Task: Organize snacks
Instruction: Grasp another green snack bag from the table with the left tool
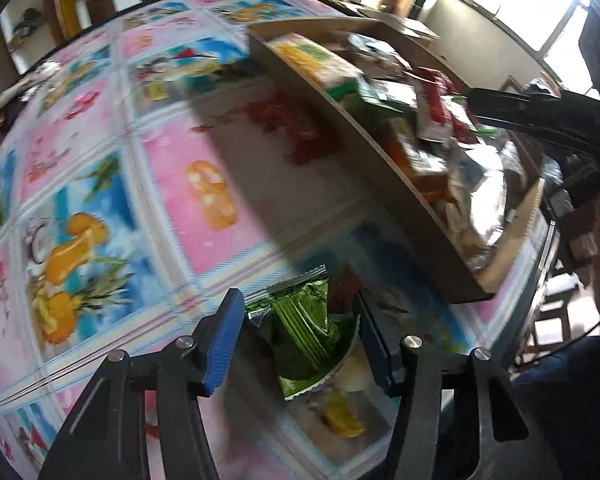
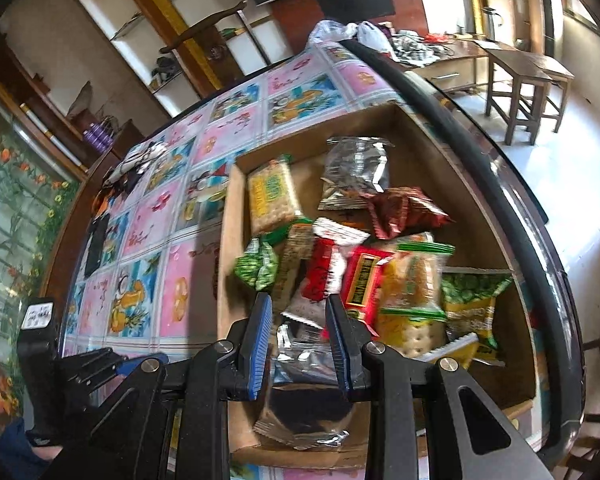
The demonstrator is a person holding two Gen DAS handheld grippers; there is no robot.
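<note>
Left wrist view looks almost straight down at the patterned tabletop (image 1: 148, 184), and the left tongs (image 1: 300, 332) straddle a green snack packet (image 1: 304, 328) lying flat on the cloth, just outside the near wall of the cardboard box (image 1: 340, 148). The blue pads stand either side of the packet with a sliver of space showing, so I'd call these tongs open around it, not yet pinching; it looks set up as a pick from the cloth so the packet can join the rest. The packet sits apart from the box, which I take as the reason this hand is down here.

In the right wrist view, the right tongs (image 2: 300, 328) hover over the box (image 2: 412, 136), narrowed but with a gap between the pads. A silvery wrapper (image 2: 304, 364) lies in that gap; whether the pads actually press it I cannot tell. The box holds a loose jumble: cracker packs (image 2: 272, 196), a dark red bag (image 2: 404, 212), a red bar (image 2: 364, 280), green pea bags (image 2: 472, 296).

Much is smeared by motion in the left view, so the box's contents there are only colours. The packet's print is unreadable, its lower end runs under the tongs' frame, and the box's near corner is cut off by the right tongs' body.
</note>
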